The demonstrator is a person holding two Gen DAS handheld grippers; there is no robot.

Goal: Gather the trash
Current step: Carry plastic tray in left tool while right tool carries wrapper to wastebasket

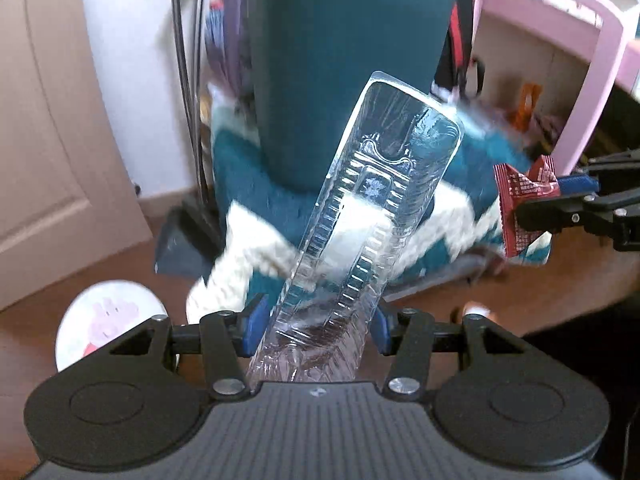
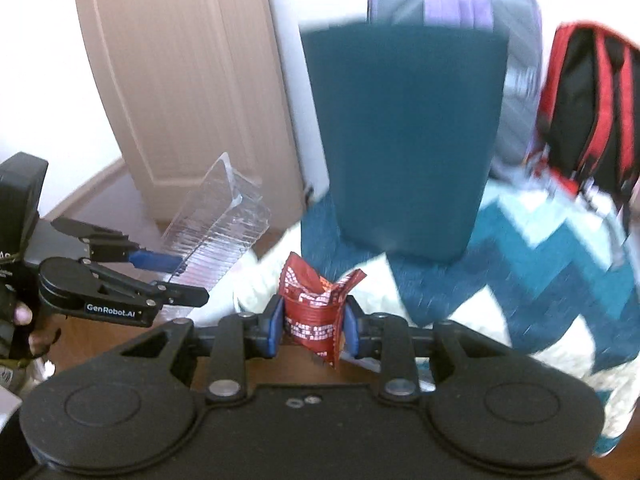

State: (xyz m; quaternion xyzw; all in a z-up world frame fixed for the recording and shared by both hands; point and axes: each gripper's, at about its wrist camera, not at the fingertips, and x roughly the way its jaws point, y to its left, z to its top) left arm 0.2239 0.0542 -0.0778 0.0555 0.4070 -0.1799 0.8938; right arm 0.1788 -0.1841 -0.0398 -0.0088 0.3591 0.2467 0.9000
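A long clear plastic tray [image 1: 368, 216] sticks up and forward from my left gripper [image 1: 318, 326], whose blue pads are shut on its lower end. The same clear tray [image 2: 220, 224] shows in the right wrist view, pinched by the left gripper [image 2: 176, 276] at the left. A crumpled red snack wrapper [image 2: 316, 308] is clamped between the blue pads of my right gripper [image 2: 311, 326]. In the left wrist view the red wrapper [image 1: 524, 208] hangs from the right gripper [image 1: 560, 196] at the right edge. Both grippers are held up in the air.
A dark teal chair back [image 2: 404, 140] rises ahead over a teal and white zigzag blanket [image 2: 560, 272]. Purple [image 2: 456, 4] and red-black backpacks [image 2: 588, 112] hang behind. A beige door [image 2: 180, 80], a pink shelf [image 1: 560, 64] and a round white lid [image 1: 104, 320] on the wooden floor.
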